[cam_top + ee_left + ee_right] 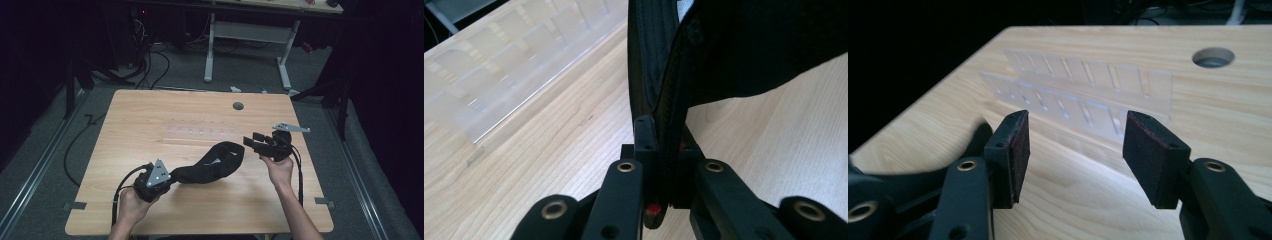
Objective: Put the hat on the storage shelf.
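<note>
A black fabric piece [212, 164] with stitched edging lies across the centre of a pale wood-grain table [150, 115]. At lower left, the black left gripper [172, 176] carries a grey plate dotted white; at centre right, the black right gripper [250, 142] shows dark maroon pads [1022, 150] and brass-coloured rivets. A clear, colourless slotted rack [1083, 95] sits mid-table. Grey carpet surrounds.

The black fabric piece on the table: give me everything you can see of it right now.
The black fabric piece looks like soft, stitched cloth, bunched into a rumpled band across the front half of the wooden table. Its far end curls into a loop near the open right gripper, apart from it. Its near end is pinched in the left gripper, shut on a seamed edge and holding it upright.
</note>
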A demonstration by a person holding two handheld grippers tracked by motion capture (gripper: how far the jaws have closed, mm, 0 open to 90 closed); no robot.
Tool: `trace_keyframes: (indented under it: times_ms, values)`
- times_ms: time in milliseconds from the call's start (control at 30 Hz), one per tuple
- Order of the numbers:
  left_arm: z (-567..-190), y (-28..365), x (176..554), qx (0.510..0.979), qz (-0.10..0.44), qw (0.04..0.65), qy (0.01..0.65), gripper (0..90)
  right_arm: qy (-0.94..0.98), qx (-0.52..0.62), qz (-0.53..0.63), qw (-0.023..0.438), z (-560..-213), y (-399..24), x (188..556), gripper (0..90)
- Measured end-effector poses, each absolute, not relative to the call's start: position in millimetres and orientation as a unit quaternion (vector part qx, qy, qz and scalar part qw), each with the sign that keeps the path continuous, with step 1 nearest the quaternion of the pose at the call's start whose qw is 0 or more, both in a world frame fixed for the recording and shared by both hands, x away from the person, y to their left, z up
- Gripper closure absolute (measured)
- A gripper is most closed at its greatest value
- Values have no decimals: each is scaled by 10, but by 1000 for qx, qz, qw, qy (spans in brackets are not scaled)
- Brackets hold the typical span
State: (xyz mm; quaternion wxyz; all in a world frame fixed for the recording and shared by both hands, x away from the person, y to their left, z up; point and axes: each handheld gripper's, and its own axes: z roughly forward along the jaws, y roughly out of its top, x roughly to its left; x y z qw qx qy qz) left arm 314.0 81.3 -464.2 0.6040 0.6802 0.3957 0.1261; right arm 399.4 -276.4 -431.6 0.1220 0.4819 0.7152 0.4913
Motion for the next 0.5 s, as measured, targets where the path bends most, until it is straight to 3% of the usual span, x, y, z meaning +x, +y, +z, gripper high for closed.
trace_keyframes:
  times_ms: [500]
  values:
    - [-4567,943,3325,626,122,621,456,857,750,487,417,163,-4754,-2762,3856,432]
